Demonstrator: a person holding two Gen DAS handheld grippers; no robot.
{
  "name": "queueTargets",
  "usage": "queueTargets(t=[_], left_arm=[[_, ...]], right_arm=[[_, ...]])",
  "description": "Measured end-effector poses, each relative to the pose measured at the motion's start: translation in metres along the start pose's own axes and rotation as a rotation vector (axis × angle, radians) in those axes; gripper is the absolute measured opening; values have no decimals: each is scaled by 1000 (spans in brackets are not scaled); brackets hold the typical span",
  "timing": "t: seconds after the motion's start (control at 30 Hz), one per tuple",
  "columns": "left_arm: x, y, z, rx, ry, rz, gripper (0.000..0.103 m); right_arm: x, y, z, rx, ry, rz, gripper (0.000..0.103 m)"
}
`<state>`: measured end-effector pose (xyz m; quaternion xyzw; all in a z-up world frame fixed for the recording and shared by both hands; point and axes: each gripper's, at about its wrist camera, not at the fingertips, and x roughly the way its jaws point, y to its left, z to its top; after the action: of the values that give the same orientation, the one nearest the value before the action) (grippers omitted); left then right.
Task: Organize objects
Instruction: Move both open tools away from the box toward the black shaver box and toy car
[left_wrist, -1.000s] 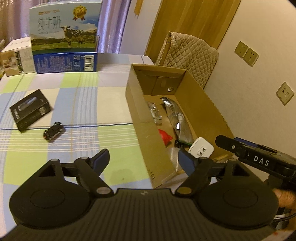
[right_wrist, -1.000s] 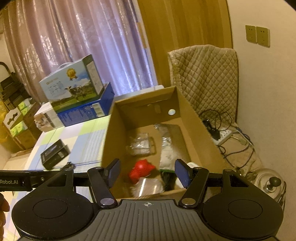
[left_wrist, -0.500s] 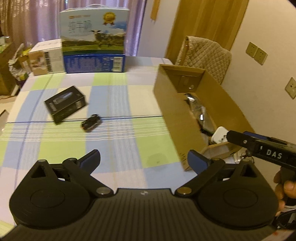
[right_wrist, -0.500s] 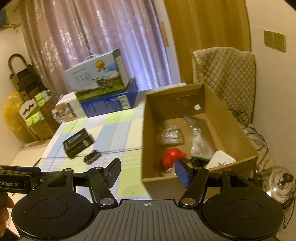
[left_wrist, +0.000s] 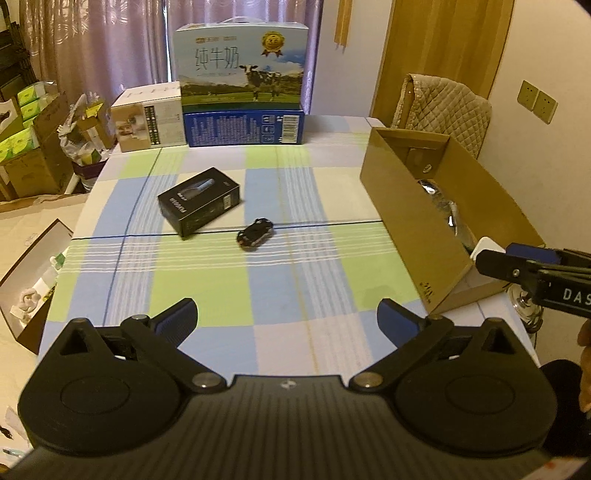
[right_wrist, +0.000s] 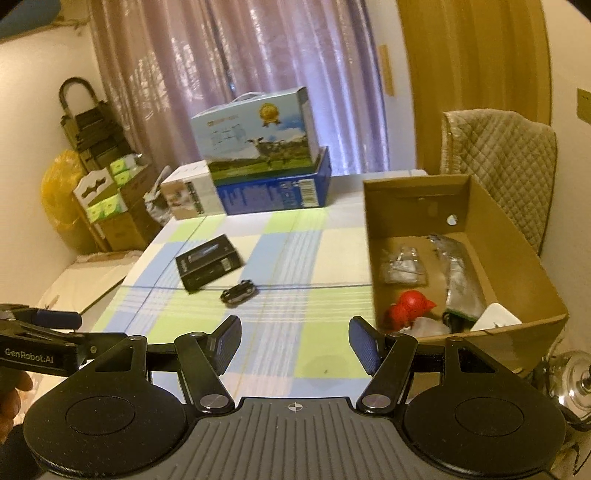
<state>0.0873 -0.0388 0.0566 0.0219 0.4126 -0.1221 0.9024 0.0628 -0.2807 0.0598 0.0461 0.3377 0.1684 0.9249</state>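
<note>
- Both hand-held grippers have swung away from the cardboard box toward the middle of the bench; the left hand-held gripper and right hand-held gripper hang wide open and empty above its near edge.
- Next pick is probably the toy car, mid-bench: small, black, glossy, rounded. Come straight down and pinch its long sides.
- Just beyond lies the flat black carton, angled.
- Box sits along the right edge, already holding several things.
</note>
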Motion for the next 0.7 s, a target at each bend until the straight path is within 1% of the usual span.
queueTargets(t=[0.13,0.33,0.53,0.7], left_arm=[[0,13,-2,0,-4,-2,102],[3,36,-2,44,-13,36,102],[18,68,5,26,16,60,102],[34,89,11,39,29,55,102]], right_arm=[[-1,12,-1,-34,2,-7,62],[6,28,2,-70,-3,-2,62],[36,45,-1,-115,20,35,62],[73,56,-4,-178,51,73,62]])
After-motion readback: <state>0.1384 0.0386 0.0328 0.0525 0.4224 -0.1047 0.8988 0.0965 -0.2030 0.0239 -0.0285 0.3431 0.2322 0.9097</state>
